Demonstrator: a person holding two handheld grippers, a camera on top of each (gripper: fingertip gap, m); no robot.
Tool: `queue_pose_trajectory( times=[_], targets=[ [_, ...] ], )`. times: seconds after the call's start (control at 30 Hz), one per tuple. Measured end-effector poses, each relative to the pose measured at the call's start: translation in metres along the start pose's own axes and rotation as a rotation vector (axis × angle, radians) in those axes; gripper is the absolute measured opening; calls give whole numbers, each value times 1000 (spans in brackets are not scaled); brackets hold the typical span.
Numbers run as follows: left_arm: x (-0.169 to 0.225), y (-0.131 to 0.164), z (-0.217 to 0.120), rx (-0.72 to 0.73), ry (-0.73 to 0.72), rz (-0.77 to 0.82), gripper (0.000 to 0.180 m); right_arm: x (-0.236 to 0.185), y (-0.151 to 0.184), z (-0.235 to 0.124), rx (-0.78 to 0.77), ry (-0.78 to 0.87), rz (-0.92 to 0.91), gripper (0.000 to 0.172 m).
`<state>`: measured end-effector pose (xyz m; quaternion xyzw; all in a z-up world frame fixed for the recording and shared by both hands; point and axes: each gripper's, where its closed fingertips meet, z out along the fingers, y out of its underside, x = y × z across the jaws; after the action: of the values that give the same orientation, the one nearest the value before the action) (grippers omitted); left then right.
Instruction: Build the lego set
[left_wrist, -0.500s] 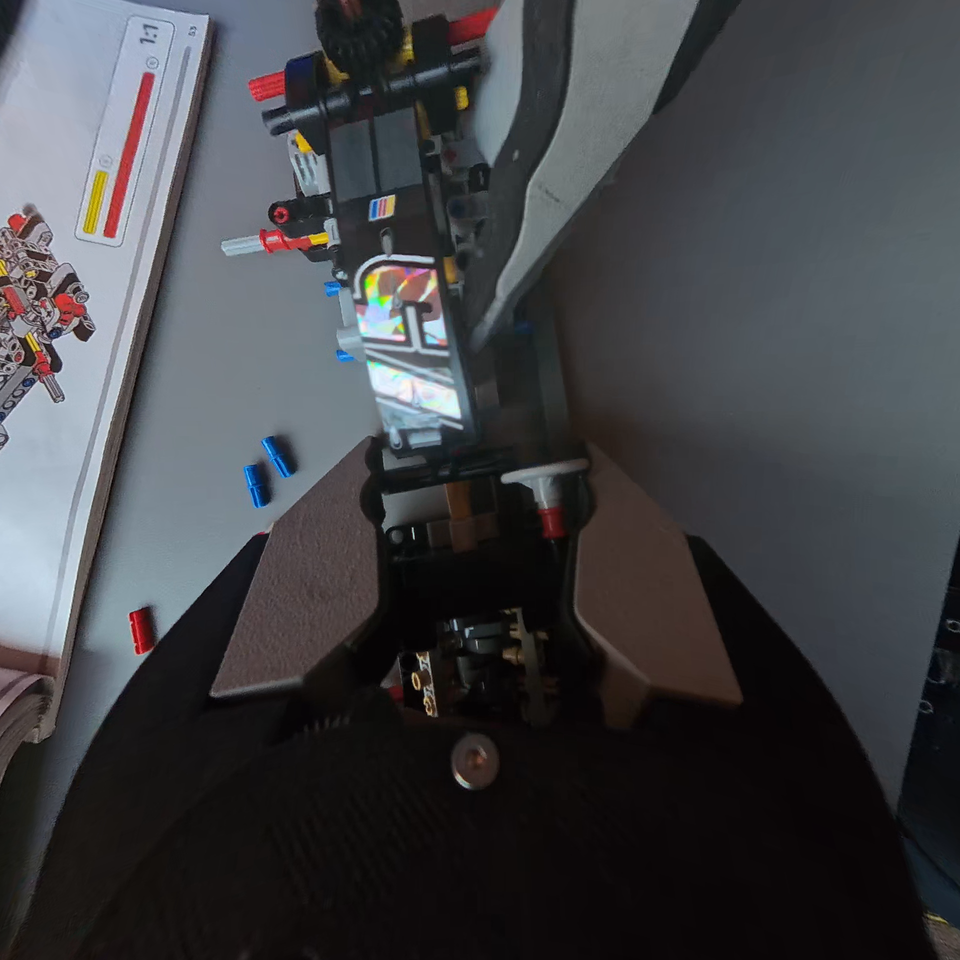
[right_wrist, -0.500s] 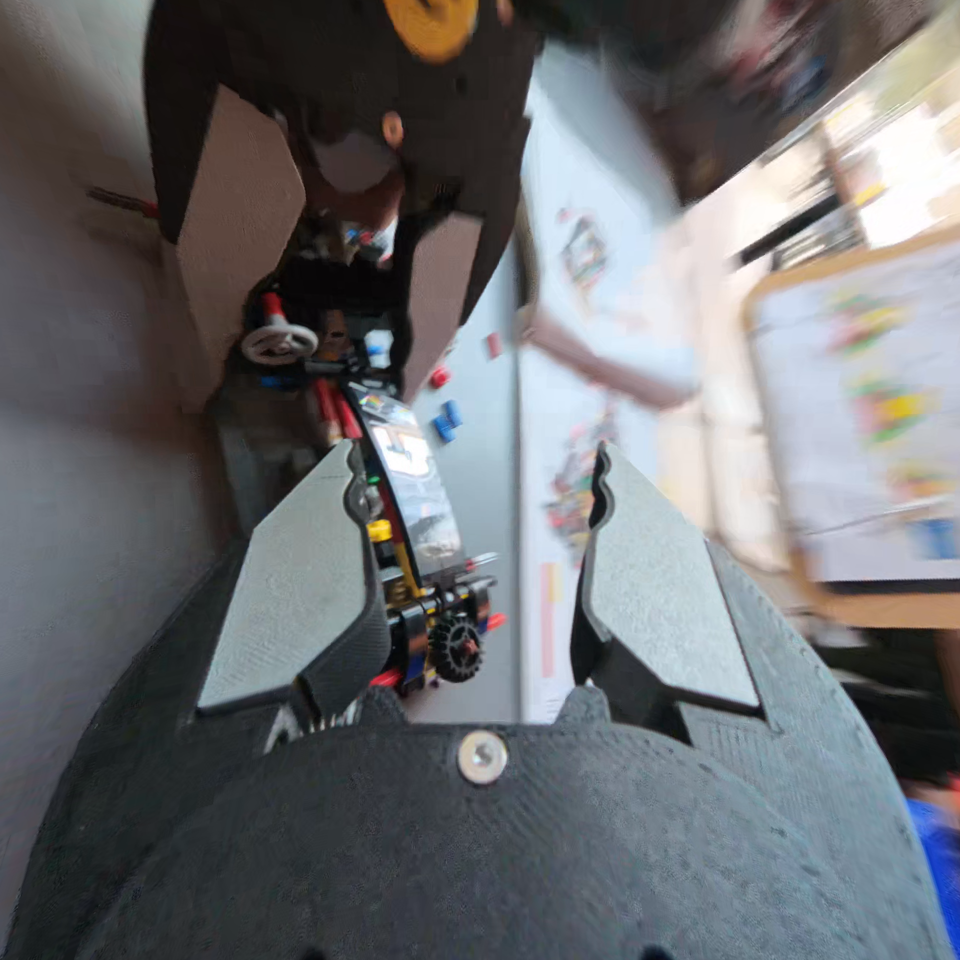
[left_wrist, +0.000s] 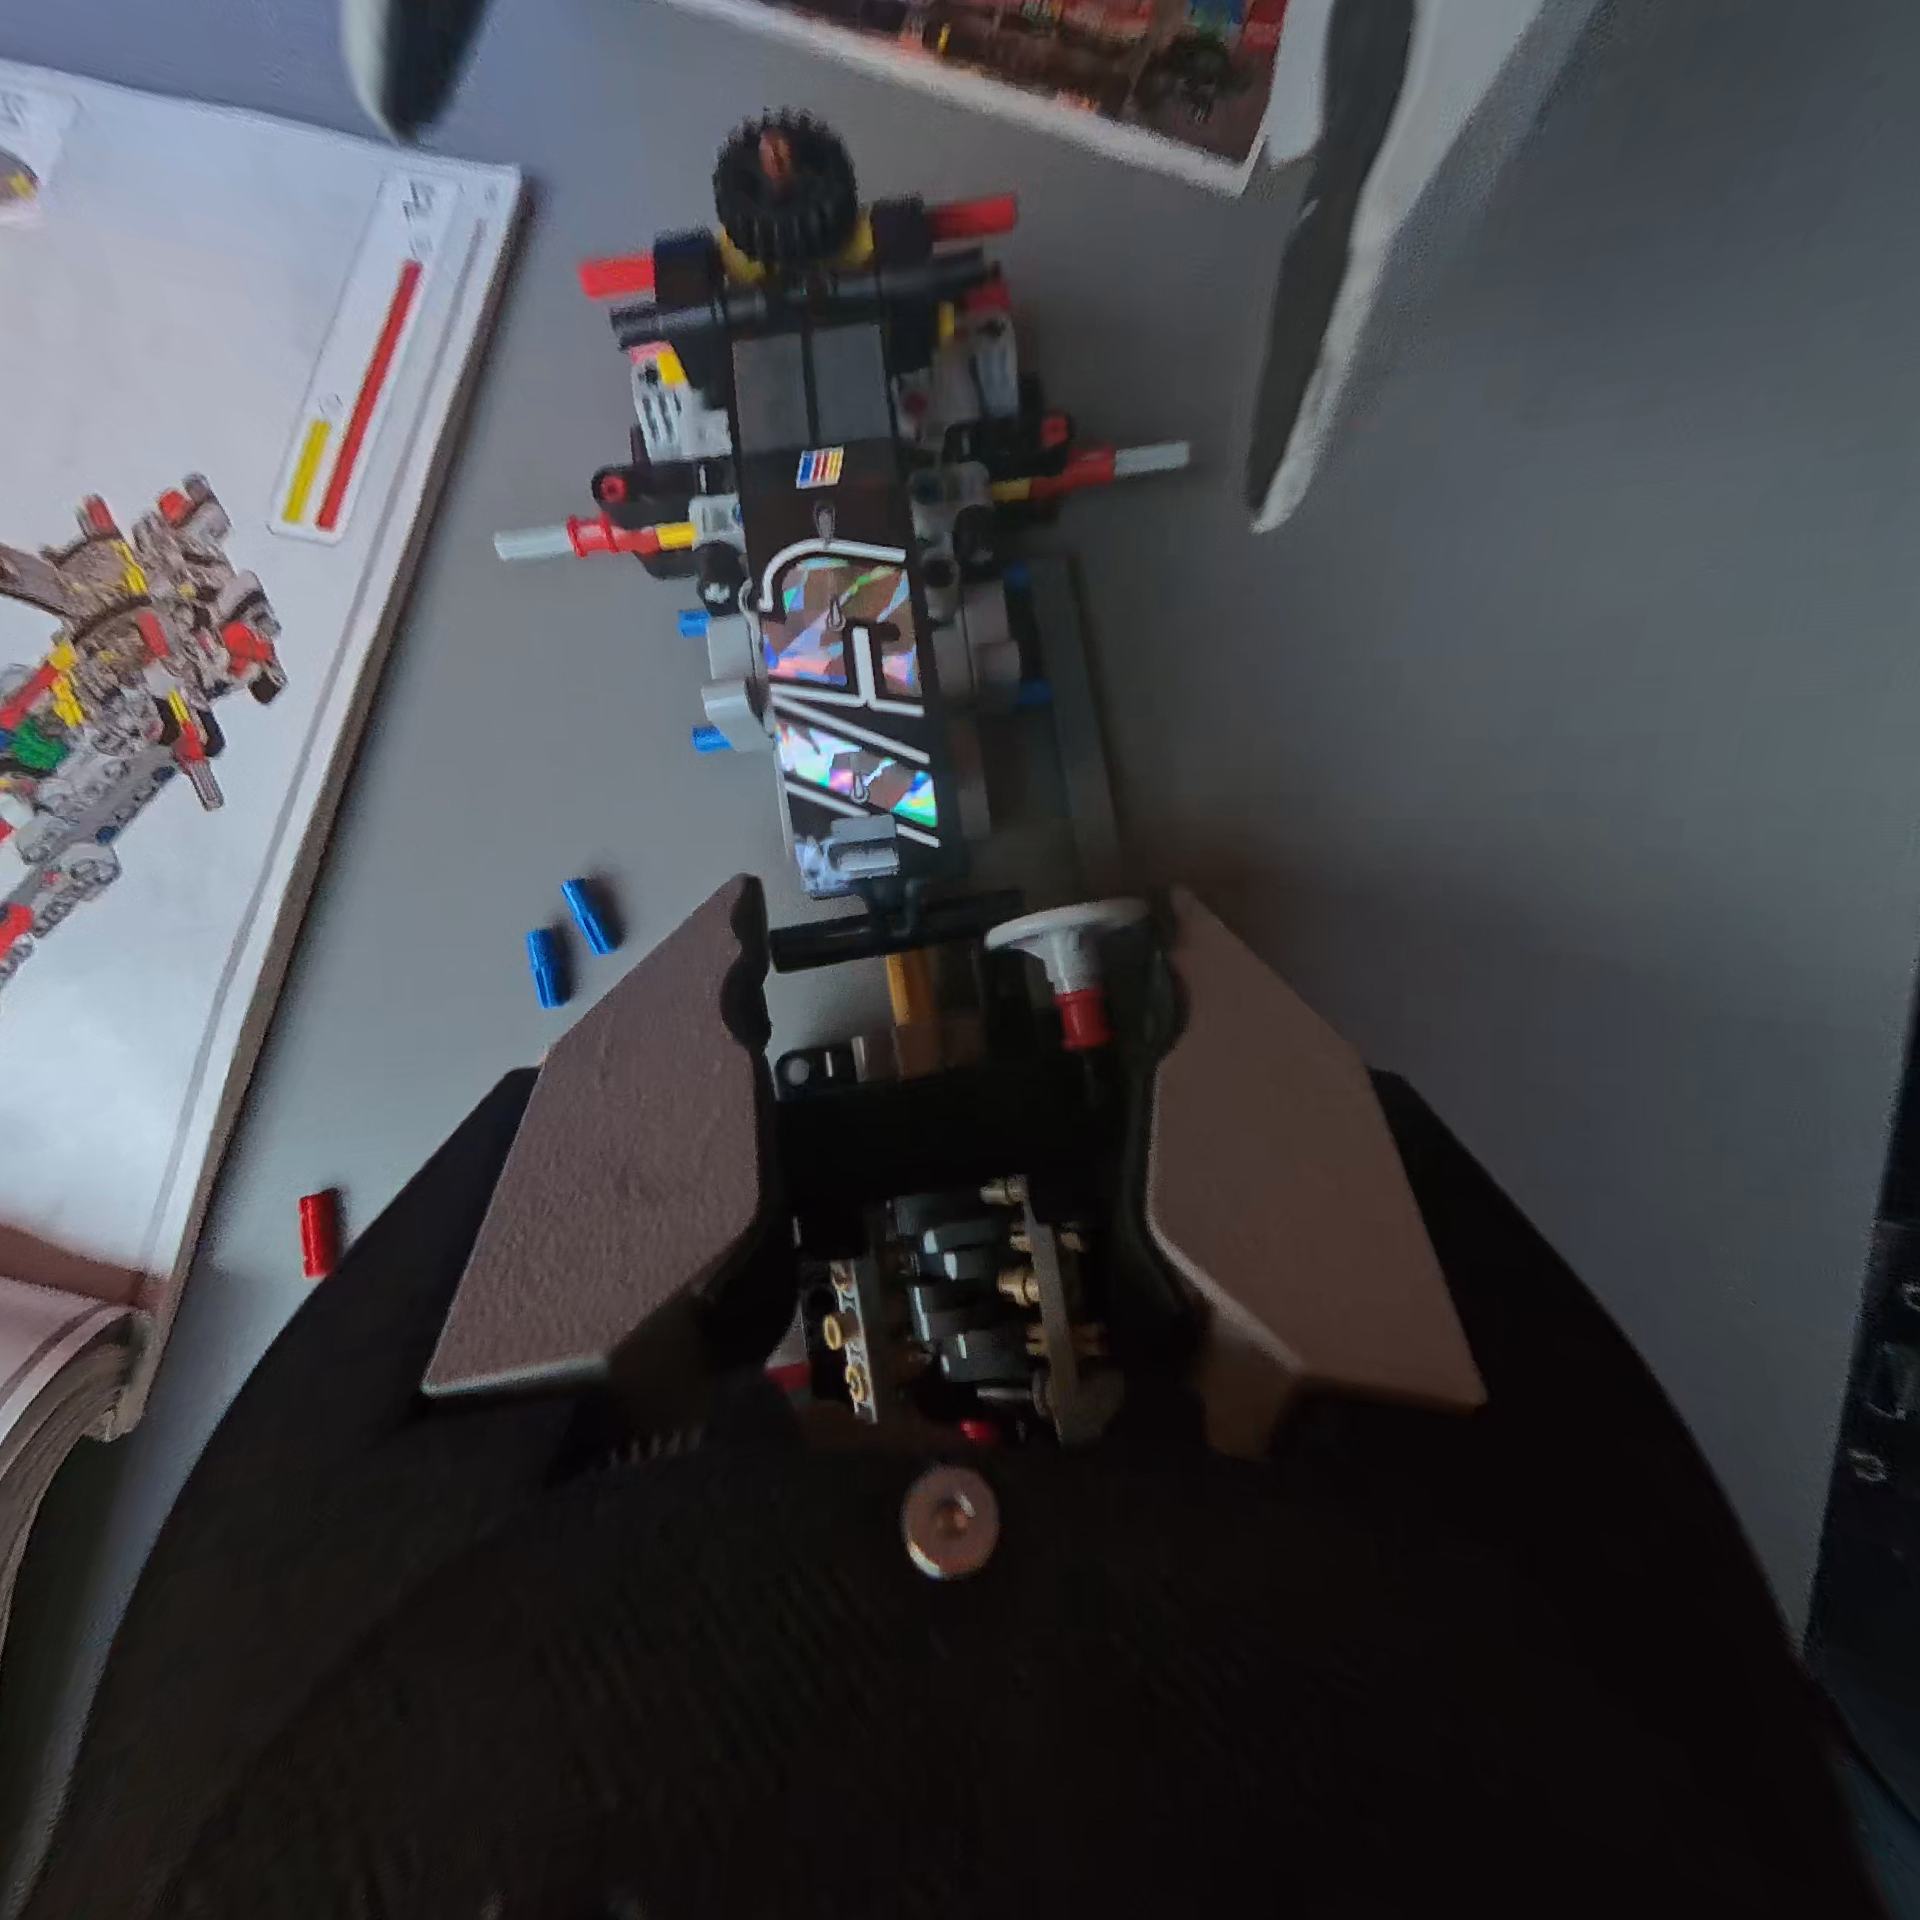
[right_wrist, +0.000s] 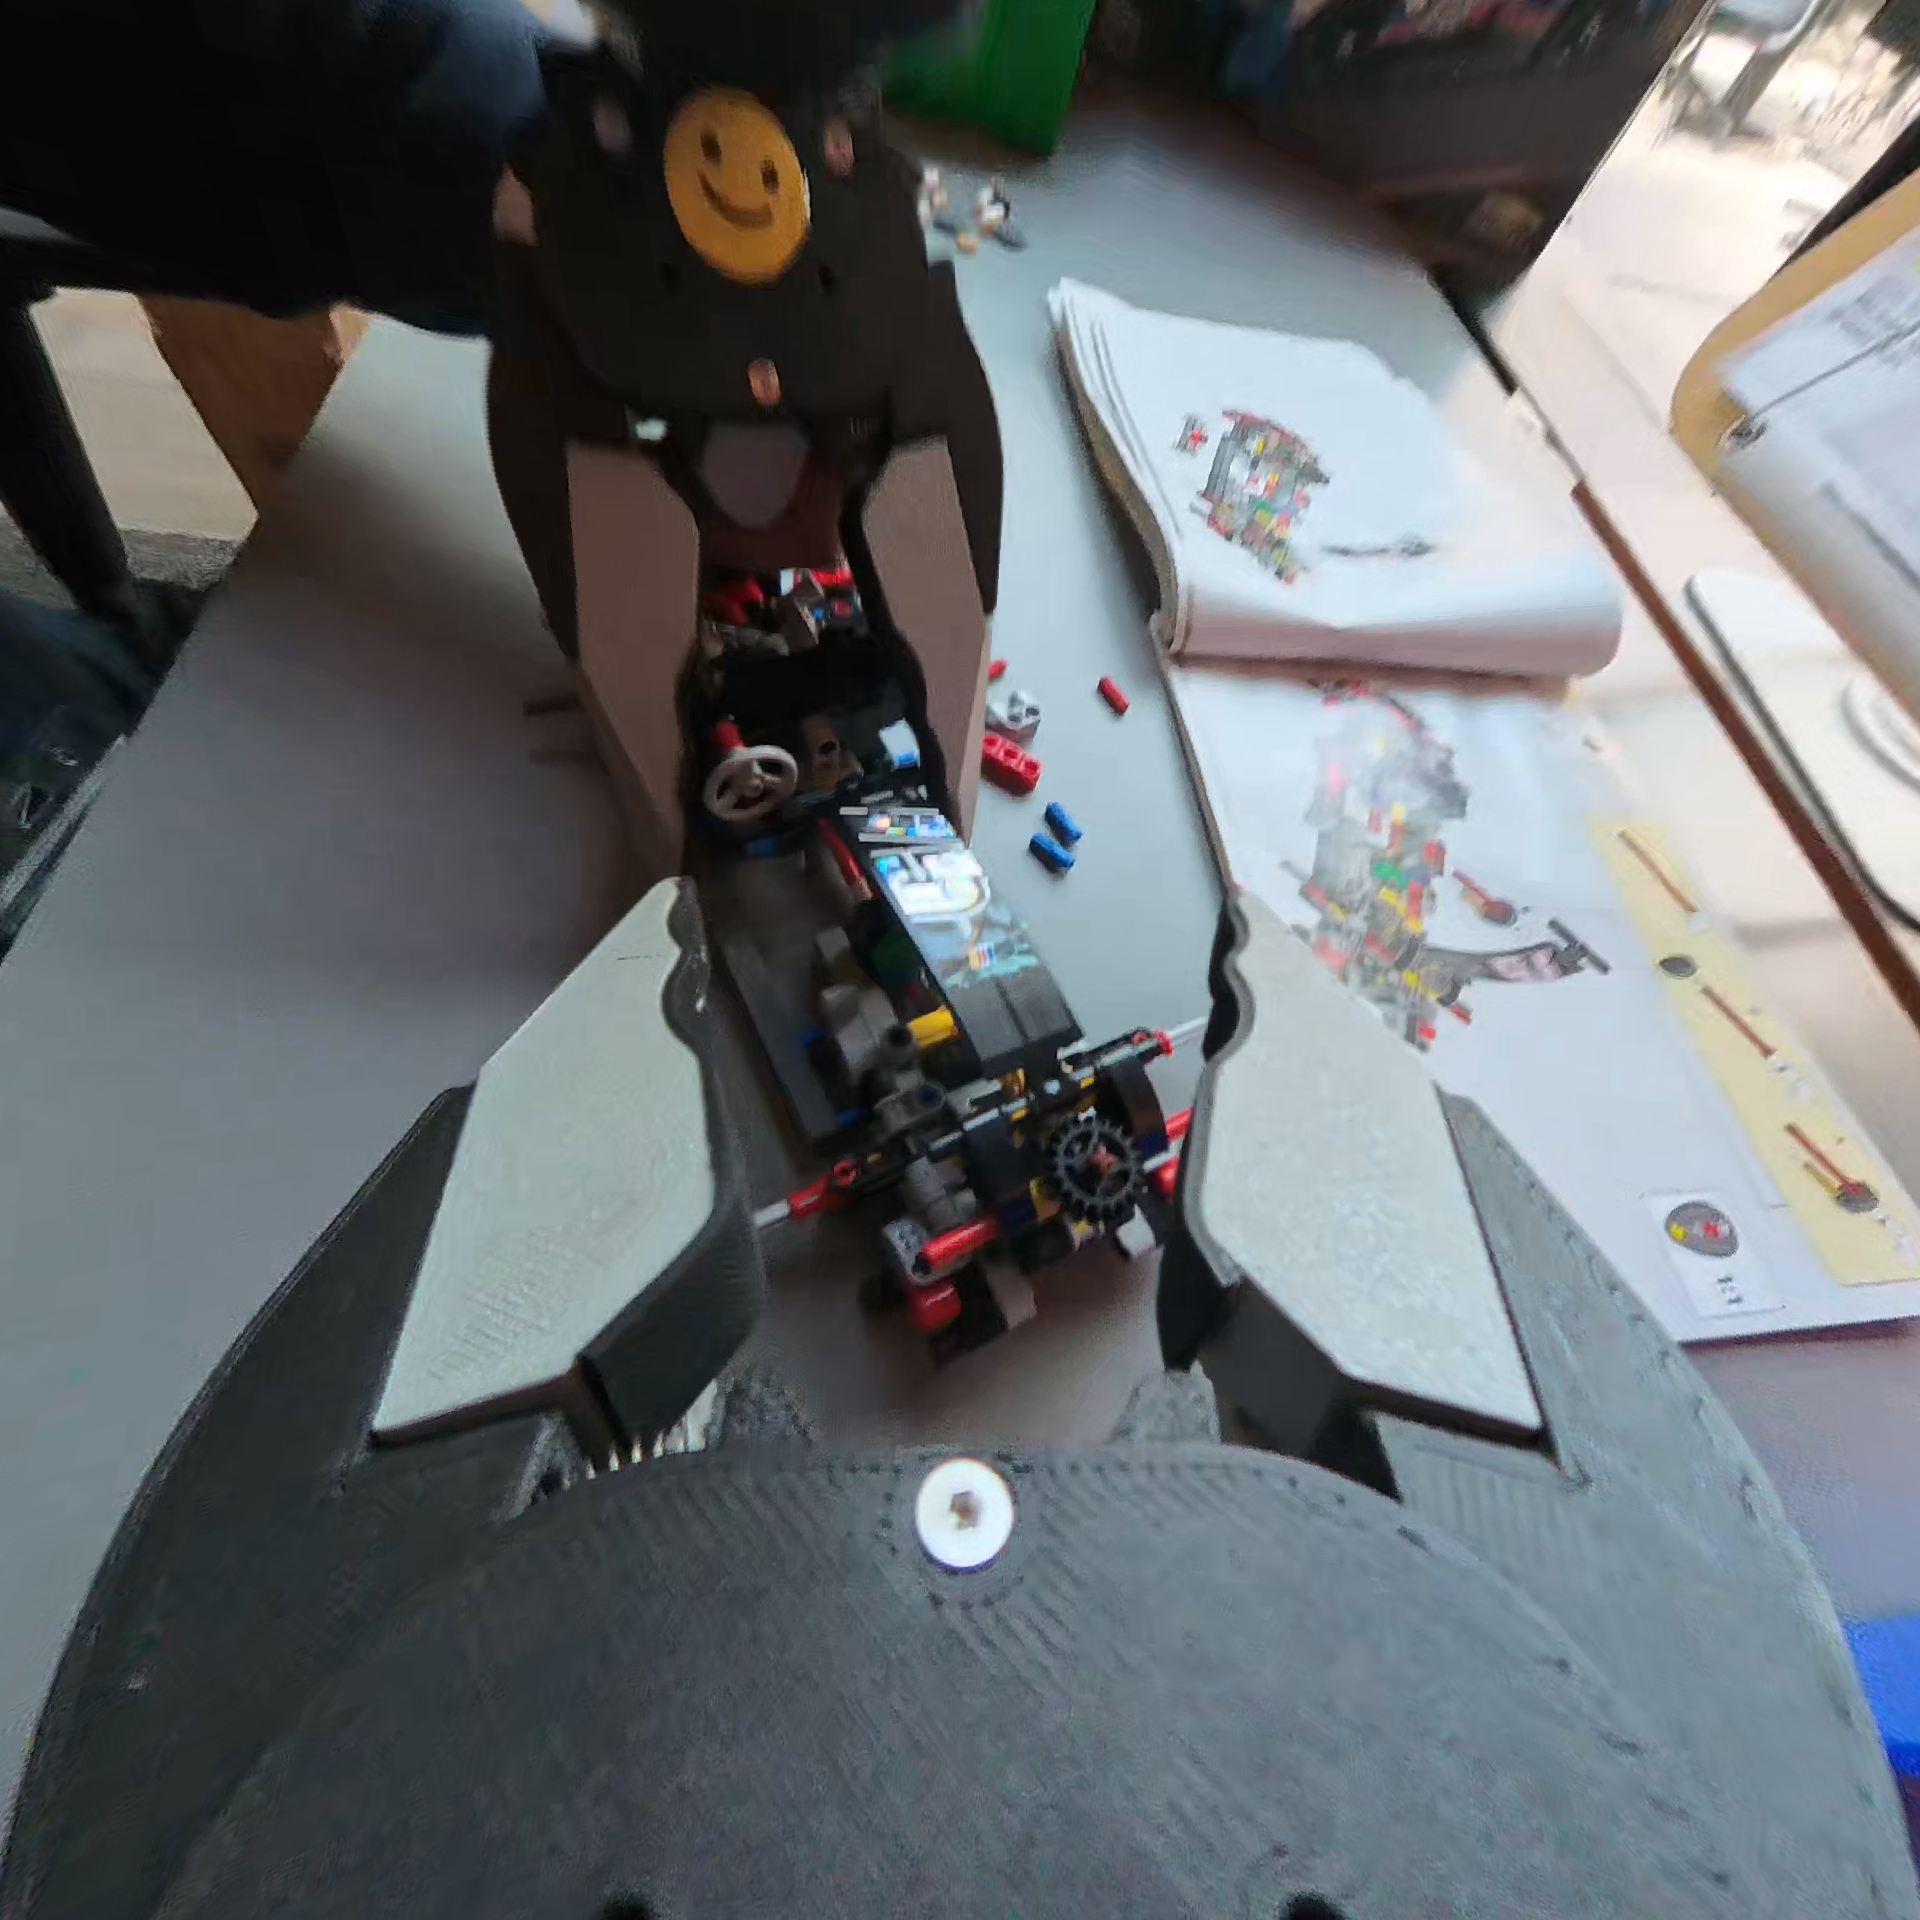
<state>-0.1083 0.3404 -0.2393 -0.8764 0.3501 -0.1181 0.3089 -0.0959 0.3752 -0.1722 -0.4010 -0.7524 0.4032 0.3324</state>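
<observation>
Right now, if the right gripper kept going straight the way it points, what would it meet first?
Probably the brick-built car chassis: its gear end already lies between the open right gripper fingers, with the left gripper beyond. Depth is unclear.

The toy car frame (left_wrist: 842, 644) lay on the tabletop (left_wrist: 1455, 831). The booklet (left_wrist: 208, 520) lay left of the frame, with loose pegs (left_wrist: 571, 935) between. Each gripper straddled one end of the frame: left gripper (left_wrist: 961, 914), right gripper (right_wrist: 961, 914).

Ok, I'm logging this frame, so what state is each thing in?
Left gripper: shut on the toy car chassis.
Right gripper: open around the chassis front, not gripping.
Toy car chassis: part-built, wheels off.
Instruction booklet: open, flat.
Blue pins: loose on table.
</observation>
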Motion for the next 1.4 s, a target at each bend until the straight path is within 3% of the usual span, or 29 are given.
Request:
queue_pose_trajectory(
  times=[0.13,0.27,0.43,0.53,0.7,0.8,1.0,1.4],
  targets=[
    [5,-14,-26,87,-3,-24,85,-5,5,0,-14,-6,10,97],
    [2,10,-71,52,-56,-55,84,-13,4,4,-66,17,-50,92],
    [-14,32,-94,76,-84,-157,75,-49,-9,16,-118,22,-159,65],
    [-10,34,-82,69,32,-198,68,-76,0,28,-175,-24,-193,48],
    [-11,46,-57,-48,81,-153,69,-74,31,48,-355,6,-158,41],
    [-8,49,-50,-97,99,-120,66,-67,39,54,-391,28,-135,37],
    [0,51,-41,-137,160,-115,58,-64,43,61,-396,13,-148,9],
    [-1,50,-40,-112,152,-196,57,-66,41,63,-339,47,-202,8]
  ],
)
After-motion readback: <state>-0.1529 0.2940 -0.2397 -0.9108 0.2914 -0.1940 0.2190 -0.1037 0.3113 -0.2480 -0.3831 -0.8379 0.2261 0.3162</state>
